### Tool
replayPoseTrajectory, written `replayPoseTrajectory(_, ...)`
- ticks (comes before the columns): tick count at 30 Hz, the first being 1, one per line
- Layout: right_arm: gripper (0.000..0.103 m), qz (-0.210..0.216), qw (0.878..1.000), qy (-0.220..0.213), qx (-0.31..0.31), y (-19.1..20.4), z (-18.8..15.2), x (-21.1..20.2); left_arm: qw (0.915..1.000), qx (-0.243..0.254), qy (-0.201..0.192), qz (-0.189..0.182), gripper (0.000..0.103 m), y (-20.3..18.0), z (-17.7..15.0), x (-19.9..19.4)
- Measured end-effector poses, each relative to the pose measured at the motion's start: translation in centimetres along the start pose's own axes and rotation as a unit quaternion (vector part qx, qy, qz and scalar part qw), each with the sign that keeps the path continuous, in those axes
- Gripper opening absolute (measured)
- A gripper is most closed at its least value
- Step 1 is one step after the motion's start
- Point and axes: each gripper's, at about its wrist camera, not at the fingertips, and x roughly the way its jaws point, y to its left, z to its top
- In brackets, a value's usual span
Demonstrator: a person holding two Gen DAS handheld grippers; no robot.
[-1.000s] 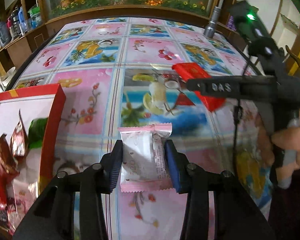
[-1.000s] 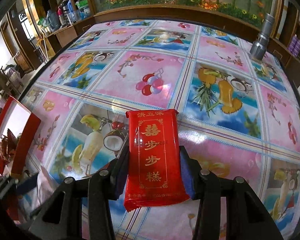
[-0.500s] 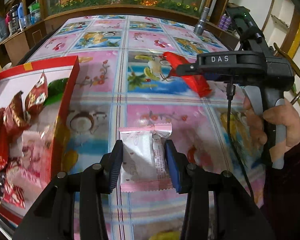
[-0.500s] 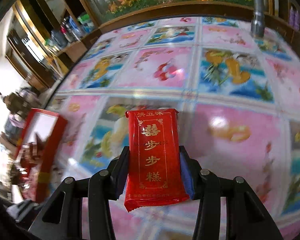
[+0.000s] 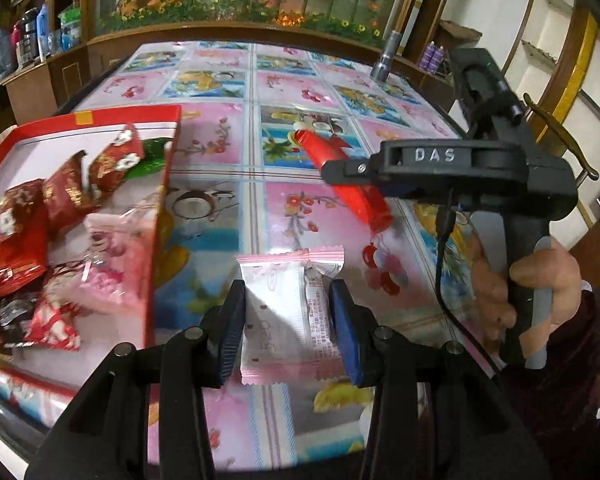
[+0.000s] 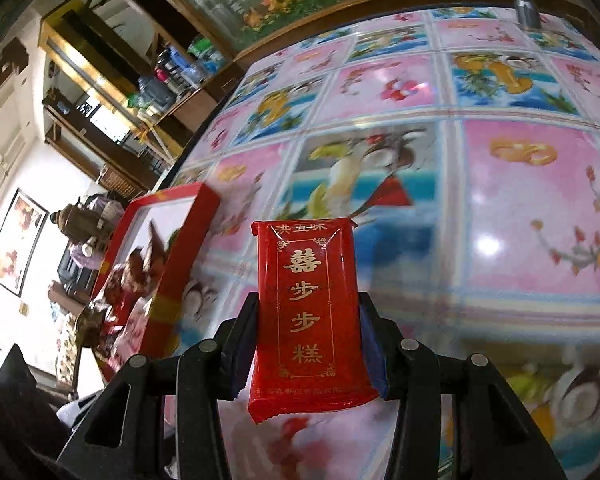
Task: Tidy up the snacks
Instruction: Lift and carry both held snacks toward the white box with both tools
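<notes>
Right wrist: red packet [image 6: 310, 312] lengthwise along tool [image 6: 308, 344].

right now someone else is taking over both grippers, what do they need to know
Left gripper: shut on the pink-and-white snack packet, held above the table.
Right gripper: shut on the red snack packet, also in the air.
Red box: on the table to the left, already holding several wrapped snacks.
Done: both packets picked up.
Left: carry each to the box and release it inside, probably the left one first since it looks nearer.
</notes>
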Motion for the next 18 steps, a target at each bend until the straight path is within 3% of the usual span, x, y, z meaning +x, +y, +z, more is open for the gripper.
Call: replayPoseTrajectory(18,0.047,0.015,0.995,0.014,-0.096,10.8,-1.9,1.3,0.9948,-0.045,-0.07,0.059,0.04,7.0,-0.8,-5.8)
